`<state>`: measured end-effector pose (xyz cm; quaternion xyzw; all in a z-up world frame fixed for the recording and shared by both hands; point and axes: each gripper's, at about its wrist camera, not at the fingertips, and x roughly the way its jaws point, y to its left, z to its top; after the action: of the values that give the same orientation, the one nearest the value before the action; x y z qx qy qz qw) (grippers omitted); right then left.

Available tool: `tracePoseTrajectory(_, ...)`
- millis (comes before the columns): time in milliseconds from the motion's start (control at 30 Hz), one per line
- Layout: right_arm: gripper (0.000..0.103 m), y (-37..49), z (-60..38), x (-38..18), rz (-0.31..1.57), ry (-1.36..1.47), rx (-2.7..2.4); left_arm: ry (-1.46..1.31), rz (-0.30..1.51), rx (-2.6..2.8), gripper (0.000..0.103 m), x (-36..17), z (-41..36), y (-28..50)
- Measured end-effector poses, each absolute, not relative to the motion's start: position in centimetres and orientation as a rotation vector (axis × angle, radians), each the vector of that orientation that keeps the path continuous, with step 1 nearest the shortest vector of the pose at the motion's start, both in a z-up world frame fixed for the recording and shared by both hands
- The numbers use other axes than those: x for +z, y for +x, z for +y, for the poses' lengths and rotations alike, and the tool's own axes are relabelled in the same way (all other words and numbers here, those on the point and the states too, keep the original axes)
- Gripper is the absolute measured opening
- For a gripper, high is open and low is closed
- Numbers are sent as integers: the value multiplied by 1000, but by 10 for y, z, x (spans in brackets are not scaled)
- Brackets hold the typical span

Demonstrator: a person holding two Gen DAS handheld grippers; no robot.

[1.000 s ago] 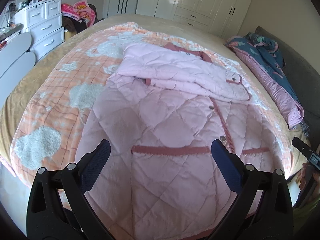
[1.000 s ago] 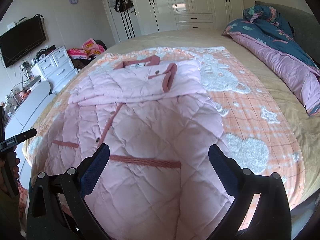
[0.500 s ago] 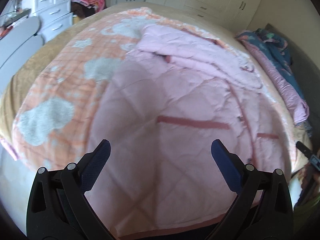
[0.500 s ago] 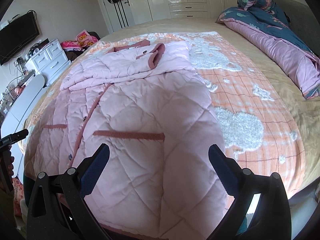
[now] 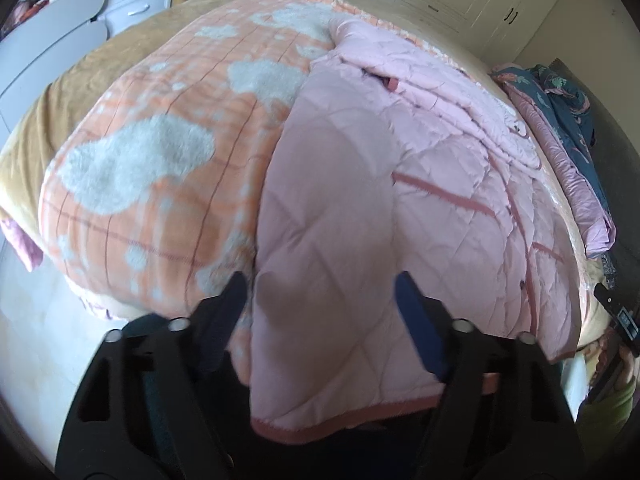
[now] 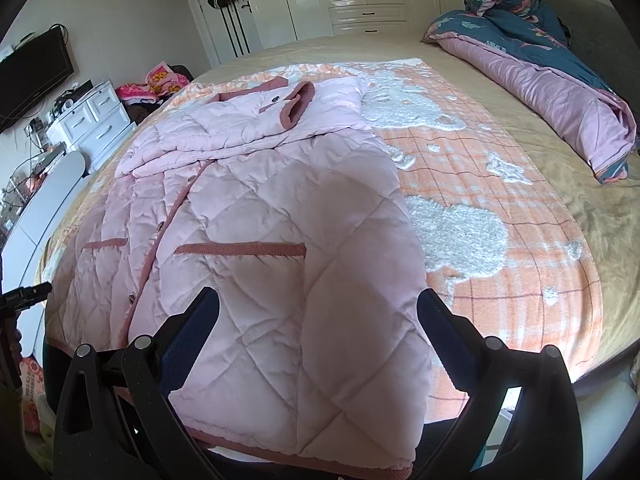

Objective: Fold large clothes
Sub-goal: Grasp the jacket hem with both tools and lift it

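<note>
Pink quilted padding makes up the coat [image 6: 256, 216], which is spread front-up on the orange blanket [image 6: 520, 216] covering the bed [image 6: 560, 152]. Its sleeves are seen folded across the chest toward 12 o'clock, and its dusty-rose hem [image 5: 320, 424] hangs over the bed edge at 6 o'clock in both wrist views.

The left gripper [image 5: 320, 300] is held low over the hem corner on the coat's left-hand side as viewed; its jaws are spread wide, one fingertip just beside the coat's side edge, the other over the quilting, and nothing is gripped. The right gripper [image 6: 320, 308] is poised over the opposite hem corner, jaws equally wide apart and empty, with the corner lying between them.

The fabric is judged to be soft, light for its bulk and springy: the padded layers are likely to puff back rather than crease sharply, and the smooth shell may slide in a shallow pinch. A hold is best taken at the two bottom corners, biting well past the hem band so that the thick bound edge is caught rather than the slick shell alone. Both corners would need to be lifted together and carried toward 12 o'clock, since the limp middle is expected to sag between them.

A rolled duvet [image 6: 540, 80] lies well apart at 2 o'clock.
</note>
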<state>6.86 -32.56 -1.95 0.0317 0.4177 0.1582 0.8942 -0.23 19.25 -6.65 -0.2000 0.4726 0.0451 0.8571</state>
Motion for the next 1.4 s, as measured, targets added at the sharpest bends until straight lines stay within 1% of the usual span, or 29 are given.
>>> tracePoseTrajectory(300,99,60,-335,-22,880,64,323,-481,1067,36,58,-92,191,-20)
tracePoseTrajectory(567,99,41,-346,-38,978,110,371,-474,1089,5,60,-109,176,-19)
tracePoseTrajectory(733,99,29,-356,-55,1058,140,359,-466,1089,6,61,-109,174,-19)
tracePoseTrajectory(900,99,30,-365,-73,1132,220,377,-449,1086,-13,56,-101,173,-21)
tracePoseTrajectory(1133,99,39,-364,-99,1200,294,434,-452,1080,-48,55,-93,173,-35)
tracePoseTrajectory(1200,98,40,-366,-105,1207,339,452,-444,1080,-61,57,-93,172,-37)
tracePoseTrajectory(1267,91,37,-366,-106,1200,339,461,-450,1085,-64,57,-96,172,-37)
tracePoseTrajectory(1300,83,35,-366,-103,1191,324,475,-456,1089,-62,57,-97,173,-37)
tracePoseTrajectory(1333,70,32,-366,-99,1178,318,493,-463,1094,-61,57,-100,174,-36)
tracePoseTrajectory(1367,64,30,-368,-95,1168,315,504,-466,1097,-59,57,-101,174,-35)
tracePoseTrajectory(1400,51,28,-371,-88,1153,308,516,-467,1101,-59,57,-102,174,-35)
